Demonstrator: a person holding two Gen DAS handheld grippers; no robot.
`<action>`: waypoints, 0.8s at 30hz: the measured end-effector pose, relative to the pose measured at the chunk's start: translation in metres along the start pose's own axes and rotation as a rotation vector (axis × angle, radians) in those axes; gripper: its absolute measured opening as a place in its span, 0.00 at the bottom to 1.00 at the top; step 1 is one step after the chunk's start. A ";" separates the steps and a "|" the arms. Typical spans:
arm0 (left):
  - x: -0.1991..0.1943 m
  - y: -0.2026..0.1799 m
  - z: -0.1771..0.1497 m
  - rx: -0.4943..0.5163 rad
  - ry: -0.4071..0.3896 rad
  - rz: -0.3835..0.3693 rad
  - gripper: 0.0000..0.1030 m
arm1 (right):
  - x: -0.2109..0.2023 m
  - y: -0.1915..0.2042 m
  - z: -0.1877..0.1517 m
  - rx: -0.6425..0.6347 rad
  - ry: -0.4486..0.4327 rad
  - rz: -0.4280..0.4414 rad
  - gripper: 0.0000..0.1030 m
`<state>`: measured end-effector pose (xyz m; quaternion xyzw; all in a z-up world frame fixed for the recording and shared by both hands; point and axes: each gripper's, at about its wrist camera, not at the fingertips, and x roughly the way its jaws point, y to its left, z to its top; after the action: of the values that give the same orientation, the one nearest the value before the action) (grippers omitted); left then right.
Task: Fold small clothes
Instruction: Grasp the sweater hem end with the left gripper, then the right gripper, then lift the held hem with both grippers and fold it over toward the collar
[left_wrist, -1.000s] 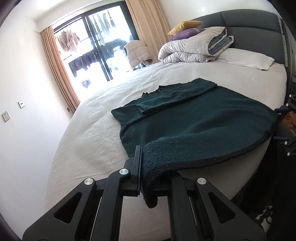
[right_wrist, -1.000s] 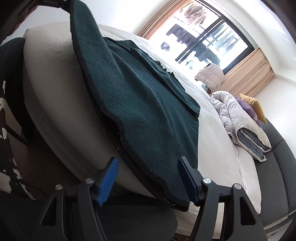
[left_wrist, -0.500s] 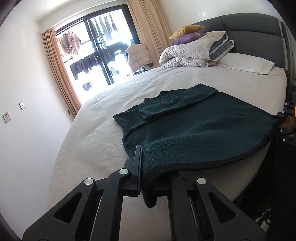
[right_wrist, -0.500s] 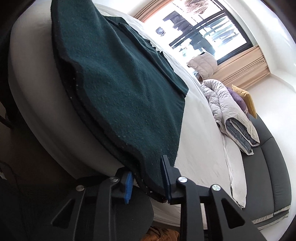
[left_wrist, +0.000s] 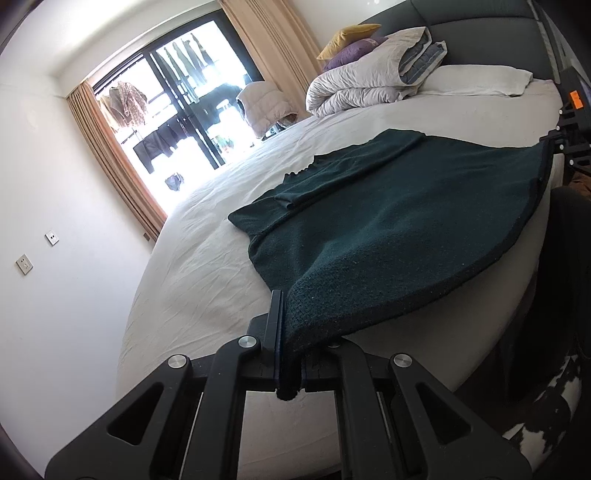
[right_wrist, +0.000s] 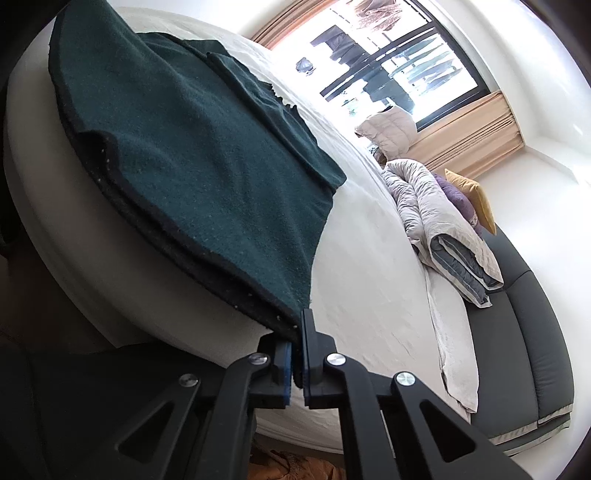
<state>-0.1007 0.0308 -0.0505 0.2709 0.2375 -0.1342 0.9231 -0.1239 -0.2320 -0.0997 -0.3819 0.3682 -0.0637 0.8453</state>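
A dark green knit garment (left_wrist: 388, 229) lies spread on the white bed sheet (left_wrist: 207, 258), one sleeve folded across it, its near hem hanging over the bed's edge. My left gripper (left_wrist: 288, 325) is shut on the hem's left corner, and cloth drapes over its right finger. In the right wrist view the same garment (right_wrist: 192, 147) runs away to the upper left. My right gripper (right_wrist: 297, 332) is closing on the hem's other corner, and its blue pads press the black edge of the cloth. That gripper also shows as a black frame (left_wrist: 569, 140) at the far right of the left wrist view.
A rolled grey duvet (left_wrist: 369, 74) with yellow and purple cushions lies at the head of the bed, beside a white pillow (left_wrist: 480, 77) and a dark padded headboard (right_wrist: 524, 332). A bright balcony window (left_wrist: 177, 110) is behind. Something orange (right_wrist: 288, 465) lies on the floor below.
The right gripper's jaws have closed from wide open onto the hem's corner as it moved in. The left gripper kept its grip, sank a little and rolled slightly.
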 end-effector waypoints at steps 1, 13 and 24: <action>0.000 0.002 0.000 -0.010 0.000 0.002 0.05 | -0.001 -0.004 0.001 0.016 -0.005 -0.002 0.03; 0.010 0.043 0.027 -0.203 -0.007 -0.019 0.05 | -0.001 -0.063 0.044 0.177 -0.103 -0.028 0.03; 0.070 0.101 0.081 -0.320 0.046 -0.056 0.05 | 0.046 -0.109 0.116 0.239 -0.151 -0.036 0.03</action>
<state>0.0263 0.0597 0.0175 0.1169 0.2844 -0.1140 0.9447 0.0061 -0.2569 0.0000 -0.2890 0.2866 -0.0935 0.9086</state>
